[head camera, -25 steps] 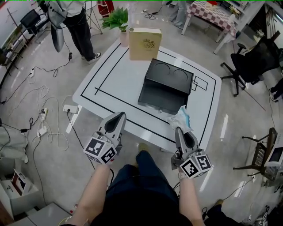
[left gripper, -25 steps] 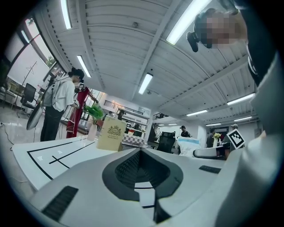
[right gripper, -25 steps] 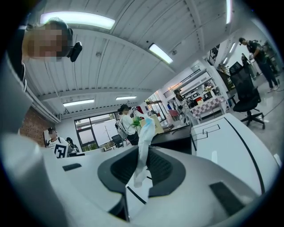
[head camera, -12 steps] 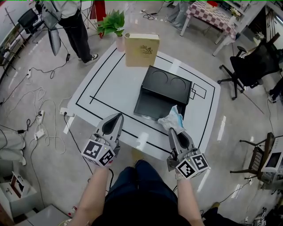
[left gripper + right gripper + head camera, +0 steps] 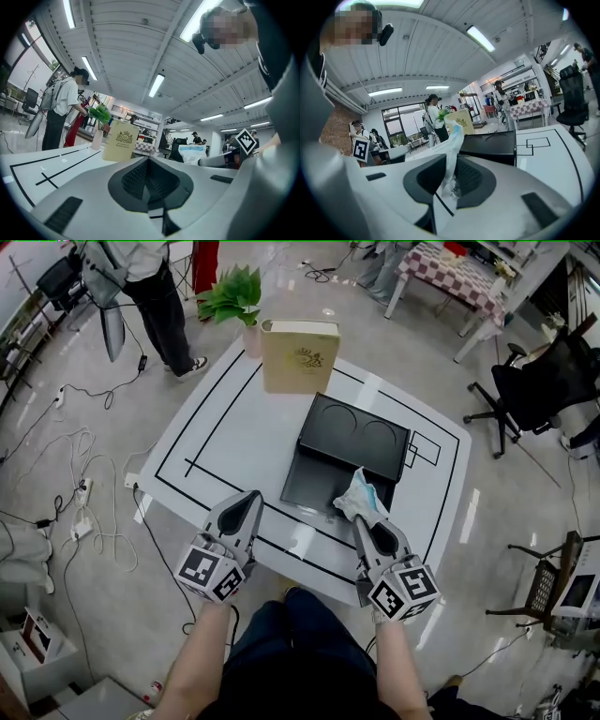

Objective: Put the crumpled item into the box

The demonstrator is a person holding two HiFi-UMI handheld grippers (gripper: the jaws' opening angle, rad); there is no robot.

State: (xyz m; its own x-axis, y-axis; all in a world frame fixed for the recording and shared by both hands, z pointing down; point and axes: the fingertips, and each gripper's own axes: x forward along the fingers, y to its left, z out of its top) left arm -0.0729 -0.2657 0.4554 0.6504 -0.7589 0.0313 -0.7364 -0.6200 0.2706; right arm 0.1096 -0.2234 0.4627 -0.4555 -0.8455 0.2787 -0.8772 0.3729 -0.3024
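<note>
Both right fingers [image 5: 471, 178]: closed narrow on crumpled item [image 5: 453, 136]; lower end pinched between the pads, rest sticking up past the tips.
Right gripper [image 5: 360, 519]: tilted slightly down, aimed at black box [image 5: 323, 486].
Crumpled item: white with a blue edge, maybe a face mask; off the table, at the box's near right edge in head view.
Change, item: a second ago just off the box's near right corner, over bare table; now shifted in, overlapping the front wall.
Change, grip: none seen, same pinch throughout.
Left fingers [image 5: 136, 180]: pressed together, nothing between.
Left gripper [image 5: 251, 498]: level, over the near table edge, well apart from the box; carried forward alongside the right.
Black box: open, dark inside, lid panel with two ring marks on the far side; nothing visible in it.
Table [image 5: 225, 418]: white, black tape lines.
Beyond the box: beige book [image 5: 300, 354] standing upright, potted plant [image 5: 230, 296]; neither touched.
Meaning for task: carry probably near its end; item not yet in the box.
Next, as a guess: a little further over the open cavity, then jaws spread.
Risk: light wad, so possible clinging to a pad or landing on the rim.
</note>
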